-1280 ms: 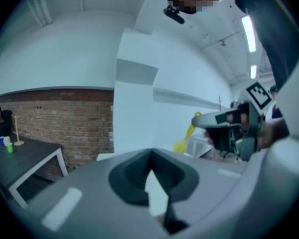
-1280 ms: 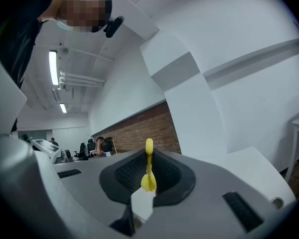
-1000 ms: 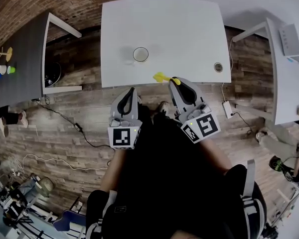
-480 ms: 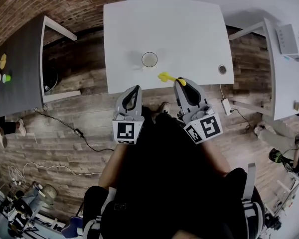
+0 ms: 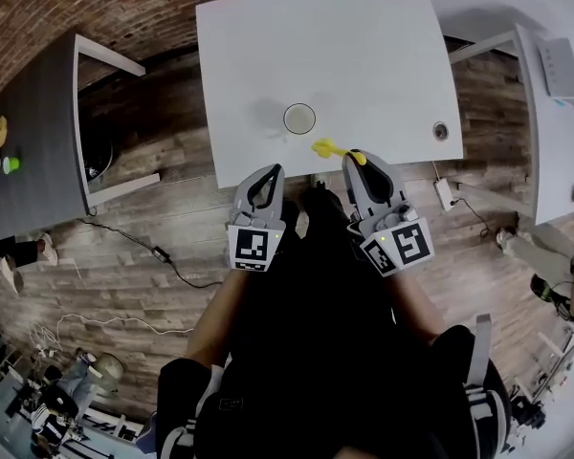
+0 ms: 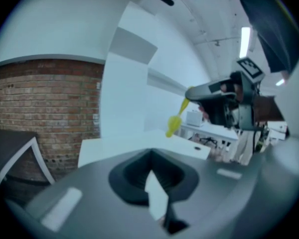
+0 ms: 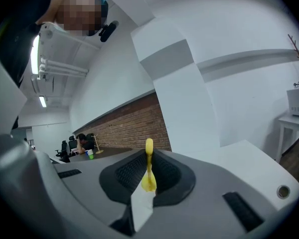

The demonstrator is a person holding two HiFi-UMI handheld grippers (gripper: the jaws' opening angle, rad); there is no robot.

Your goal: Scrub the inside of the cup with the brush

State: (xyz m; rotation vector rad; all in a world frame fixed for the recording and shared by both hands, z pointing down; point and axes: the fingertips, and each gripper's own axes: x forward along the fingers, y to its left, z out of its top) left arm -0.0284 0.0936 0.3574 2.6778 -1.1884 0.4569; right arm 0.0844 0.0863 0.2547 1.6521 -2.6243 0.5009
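Right tool (image 5: 356,159) clamps the yellow brush (image 5: 329,148) by its handle. Its long axis runs up-left in head view, head toward the cup (image 5: 298,119), apart from it. Cup upright on white counter (image 5: 364,55), contents unclear. Left tool (image 5: 271,170) closed tight.

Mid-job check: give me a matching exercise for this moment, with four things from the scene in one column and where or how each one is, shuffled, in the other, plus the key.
Things:
1. small white cup
2. yellow plastic brush
3. left gripper
4. round grey grommet

Places or states:
A. shut, with nothing between its jaws
B. clamped in the right gripper
C. standing upright on the white table, untouched
D. set into the tabletop near its right corner

Pairs: 1-C, 2-B, 3-A, 4-D
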